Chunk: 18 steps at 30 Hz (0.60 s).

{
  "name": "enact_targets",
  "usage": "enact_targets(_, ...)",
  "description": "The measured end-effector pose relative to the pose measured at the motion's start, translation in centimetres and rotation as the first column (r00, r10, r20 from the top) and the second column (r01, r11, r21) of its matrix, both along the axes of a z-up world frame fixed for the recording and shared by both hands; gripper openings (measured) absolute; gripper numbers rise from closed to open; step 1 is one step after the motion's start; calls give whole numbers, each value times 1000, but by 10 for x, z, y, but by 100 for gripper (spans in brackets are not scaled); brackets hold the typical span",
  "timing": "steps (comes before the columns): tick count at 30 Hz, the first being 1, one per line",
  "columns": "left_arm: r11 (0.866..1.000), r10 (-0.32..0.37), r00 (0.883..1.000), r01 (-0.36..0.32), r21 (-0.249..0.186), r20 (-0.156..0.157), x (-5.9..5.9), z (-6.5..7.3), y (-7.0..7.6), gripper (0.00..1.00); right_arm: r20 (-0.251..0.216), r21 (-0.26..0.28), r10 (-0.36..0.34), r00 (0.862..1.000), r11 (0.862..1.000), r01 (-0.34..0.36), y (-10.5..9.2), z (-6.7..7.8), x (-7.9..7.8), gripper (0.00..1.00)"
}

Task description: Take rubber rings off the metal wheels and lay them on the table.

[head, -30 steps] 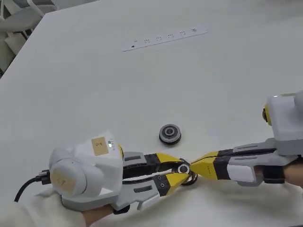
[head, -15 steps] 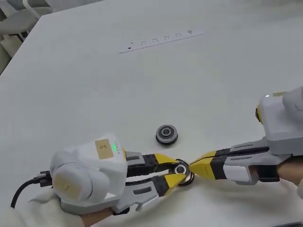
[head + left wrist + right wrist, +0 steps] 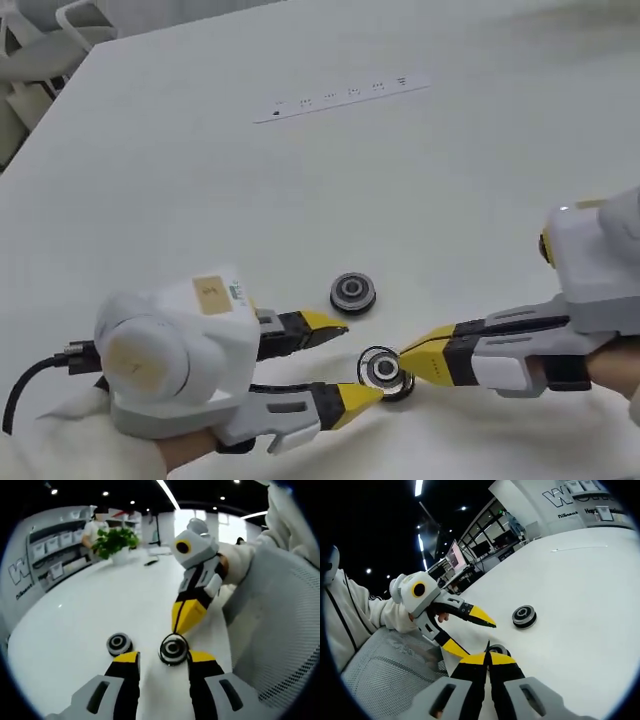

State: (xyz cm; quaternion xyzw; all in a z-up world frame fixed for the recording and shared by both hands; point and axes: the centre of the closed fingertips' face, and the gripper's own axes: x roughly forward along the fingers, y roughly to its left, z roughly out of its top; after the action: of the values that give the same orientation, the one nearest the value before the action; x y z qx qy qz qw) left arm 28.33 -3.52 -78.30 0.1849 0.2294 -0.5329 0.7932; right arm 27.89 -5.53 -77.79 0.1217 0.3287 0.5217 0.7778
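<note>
Two metal wheels with black rubber rings lie on the white table (image 3: 180,180). The near wheel (image 3: 382,368) (image 3: 173,650) (image 3: 499,650) sits just ahead of my left gripper (image 3: 350,358) (image 3: 164,657), which is open with its jaws wide on either side and not touching it. My right gripper (image 3: 405,357) (image 3: 487,655) comes in from the right, shut, its yellow tips pinching the rubber ring at that wheel's rim. The second wheel (image 3: 352,291) (image 3: 119,643) (image 3: 524,615) lies apart, a little farther back, with its ring on.
A white power strip (image 3: 340,97) lies far back on the table. Chairs (image 3: 40,40) stand past the table's far left corner. A potted plant (image 3: 114,542) stands at the far end of the table.
My left gripper has opened, let go of the near wheel and drawn back a little. The right gripper keeps its pinch on the ring.
</note>
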Motion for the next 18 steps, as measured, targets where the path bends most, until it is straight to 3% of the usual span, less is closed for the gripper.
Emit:
enact_targets(4,1000,-15,1000,15,-12,15,-1,11,-1,45,-1,-5,-2,1000,1000,2,-1,2,-2,0)
enact_targets(7,997,-14,1000,13,-70,-22,-5,20,-6,57,0,2,6,1000,1000,-6,-1,7,-6,0)
enact_targets(16,995,-48,999,47,-84,-3,-11,41,-5,65,23,-19,1,1000,1000,-1,-7,15,-10,0)
enact_targets(17,995,-54,998,52,-89,-13,-12,43,-5,67,25,-20,0,1000,1000,0,-7,17,-10,0)
enact_targets(18,993,-59,997,54,-100,-41,-15,45,-5,71,27,-19,0,1000,1000,1,-8,18,-11,0)
